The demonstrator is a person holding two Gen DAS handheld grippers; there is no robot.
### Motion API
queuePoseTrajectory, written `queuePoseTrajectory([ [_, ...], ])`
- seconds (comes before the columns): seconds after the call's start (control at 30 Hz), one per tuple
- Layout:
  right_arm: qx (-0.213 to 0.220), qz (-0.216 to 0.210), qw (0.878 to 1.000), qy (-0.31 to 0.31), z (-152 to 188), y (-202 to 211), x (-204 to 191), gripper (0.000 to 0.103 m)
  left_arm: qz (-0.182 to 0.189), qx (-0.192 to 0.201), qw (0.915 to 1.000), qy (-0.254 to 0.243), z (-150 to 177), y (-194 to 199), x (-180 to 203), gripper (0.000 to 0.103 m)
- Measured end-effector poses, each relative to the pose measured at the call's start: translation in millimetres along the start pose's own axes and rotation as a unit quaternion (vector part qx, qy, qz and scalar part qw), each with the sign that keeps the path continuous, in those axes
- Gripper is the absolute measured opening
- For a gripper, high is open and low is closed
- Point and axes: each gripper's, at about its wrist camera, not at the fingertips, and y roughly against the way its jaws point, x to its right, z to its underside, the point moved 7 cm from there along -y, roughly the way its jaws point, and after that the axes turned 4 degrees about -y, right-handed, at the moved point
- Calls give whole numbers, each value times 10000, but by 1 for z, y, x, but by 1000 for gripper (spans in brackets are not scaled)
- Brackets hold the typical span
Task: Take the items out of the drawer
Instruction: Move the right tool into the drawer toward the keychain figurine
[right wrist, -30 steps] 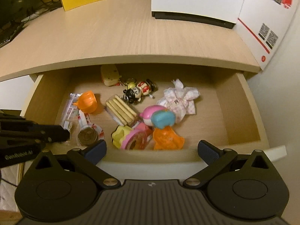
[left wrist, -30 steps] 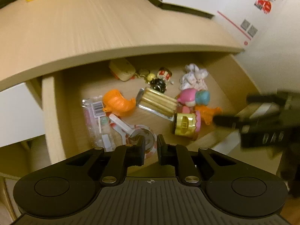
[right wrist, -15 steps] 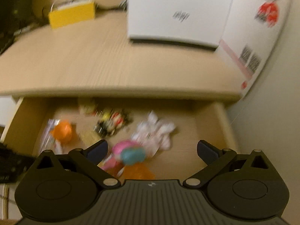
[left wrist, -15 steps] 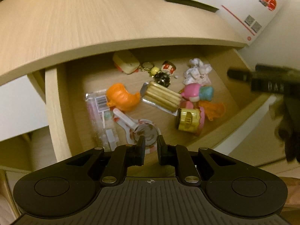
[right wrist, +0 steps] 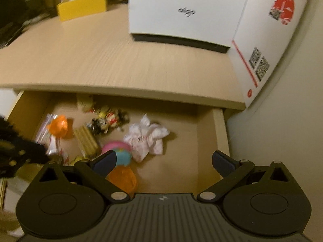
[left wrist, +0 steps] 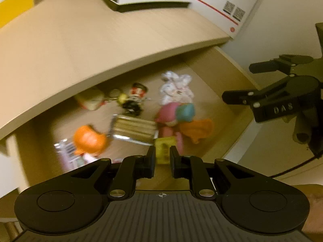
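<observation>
Two grippers over the open drawer (right wrist: 219,129) of toys

Left gripper (left wrist: 162,157) nearly pressed together, gripping nothing; right gripper (right wrist: 163,161) spread wide — above the white cloth bundle (right wrist: 147,137) and orange toy (right wrist: 121,178).

white box (right wrist: 181,12): blurred logo, unreadable
right gripper (left wrist: 282,109): "das" on its body (seen ahead-right of the left gripper)
carton (right wrist: 268,40): qr codes, red graphic; small print illegible
</observation>
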Motion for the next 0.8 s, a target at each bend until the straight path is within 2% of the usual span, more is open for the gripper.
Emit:
queuePoseTrajectory([
  [0.13, -24, 1, 10000, -70, 1, 3, 9, 102, 134, -119, 9998, -79, -10, -12, 14, 16],
  [0.27, -62, -85, 9998, -197, 4, 4, 12, 102, 16, -335, 9994, -55, -11, -28, 15, 16],
  [0.4, -304, -372, 9982, -367, 16, -1, 7, 101, -64, -170, 9997, 159, -19, -29, 0, 16],
  [0.5, -518, -618, 9957, -450, 29, -4, -2, 95, -297, -108, 9993, 177, -20, -28, -17, 16],
  [0.63, -499, -728, 9940, -640, 32, -3, -1, 95, -673, 63, 9974, 263, -22, -28, -37, 16],
  [0.73, -425, -716, 9945, -635, 34, 1, -2, 95, -702, -154, 9963, 464, -21, -35, -45, 16],
  [0.8, -369, -705, 9959, -431, 38, 6, -6, 95, -594, -447, 9944, 752, -15, -39, -49, 16],
])
